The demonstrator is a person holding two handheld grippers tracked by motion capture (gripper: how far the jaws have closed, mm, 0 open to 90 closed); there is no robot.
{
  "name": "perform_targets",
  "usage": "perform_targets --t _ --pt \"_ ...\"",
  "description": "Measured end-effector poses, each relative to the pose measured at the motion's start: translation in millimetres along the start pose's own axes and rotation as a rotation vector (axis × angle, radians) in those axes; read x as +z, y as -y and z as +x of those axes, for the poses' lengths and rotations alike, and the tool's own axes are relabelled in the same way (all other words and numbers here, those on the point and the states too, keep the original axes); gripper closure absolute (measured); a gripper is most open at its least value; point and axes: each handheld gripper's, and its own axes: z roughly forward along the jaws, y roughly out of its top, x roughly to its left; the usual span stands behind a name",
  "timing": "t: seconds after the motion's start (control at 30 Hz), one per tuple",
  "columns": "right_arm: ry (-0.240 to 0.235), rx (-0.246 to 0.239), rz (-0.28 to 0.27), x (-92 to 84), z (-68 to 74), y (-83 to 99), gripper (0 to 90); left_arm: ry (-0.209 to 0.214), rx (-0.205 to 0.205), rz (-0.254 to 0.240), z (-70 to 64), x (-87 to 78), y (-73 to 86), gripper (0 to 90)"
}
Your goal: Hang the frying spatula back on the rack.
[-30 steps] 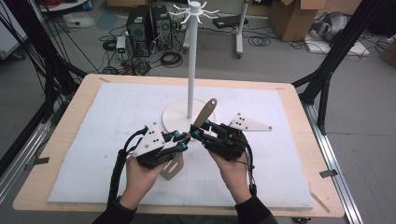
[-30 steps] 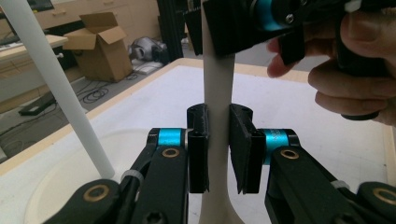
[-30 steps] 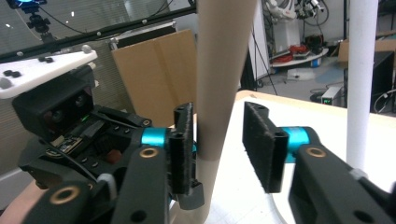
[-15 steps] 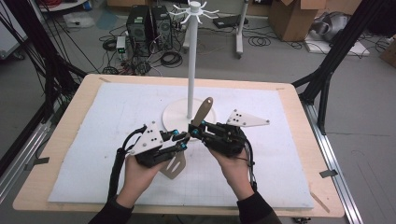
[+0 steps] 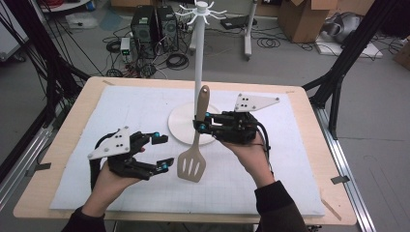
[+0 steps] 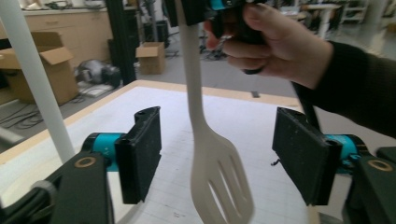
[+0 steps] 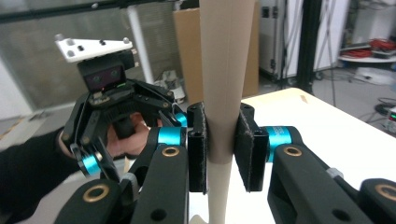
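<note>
A beige slotted spatula (image 5: pixel 192 166) hangs upright, blade down, just above the white mat. My right gripper (image 5: pixel 199 124) is shut on its handle (image 7: pixel 226 70), with both pads pressed flat against it. My left gripper (image 5: pixel 164 152) stands to the left of the blade. Its jaws have just been opening and now stand wide with nothing pressed between them. In the left gripper view the spatula (image 6: pixel 219 186) hangs in front of the pads (image 6: pixel 140 154), untouched. The right gripper view shows the left gripper (image 7: pixel 126 112) farther off.
A white stand rises behind the spatula, with a round base (image 5: pixel 181 123), a tall pole (image 5: pixel 197 63) and hooks at the top. A white mat (image 5: pixel 290 159) covers the wooden table. Cables, computers and boxes lie on the floor beyond the table.
My left gripper let go of the spatula's blade, opened and drew away to the left. My right gripper rose with the handle, and the spatula swung from slanted to upright.
</note>
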Motion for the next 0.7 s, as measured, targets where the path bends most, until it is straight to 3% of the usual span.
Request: perform_targets --t 0.23,0.33,0.43,0.47,0.53,0.7 --pt "-0.068 -0.042 0.013 -0.2 -9.6 -12.7 76.9 0.043 -0.015 -0.021 1.6 -25.5 5.6 28.5" --pt "-0.099 -0.064 0.022 0.4 -15.8 -21.7 76.9 0.091 -0.016 -0.03 0.5 -39.8 10.4 27.7" --pt "-0.114 -0.08 0.024 0.9 -19.5 -26.7 76.9 0.102 -0.016 -0.037 0.2 -44.6 11.6 26.9" --pt "-0.128 -0.087 0.028 1.5 -22.8 -31.4 76.9 0.133 -0.021 -0.04 1.0 -49.4 12.5 26.0" --pt "-0.136 -0.093 0.044 2.0 -27.1 -36.6 76.9 0.151 -0.028 -0.04 1.1 -52.0 14.2 24.4" --pt "-0.139 -0.109 0.04 4.6 -38.6 -48.3 76.9 0.173 -0.028 -0.031 3.5 -53.8 17.1 21.7"
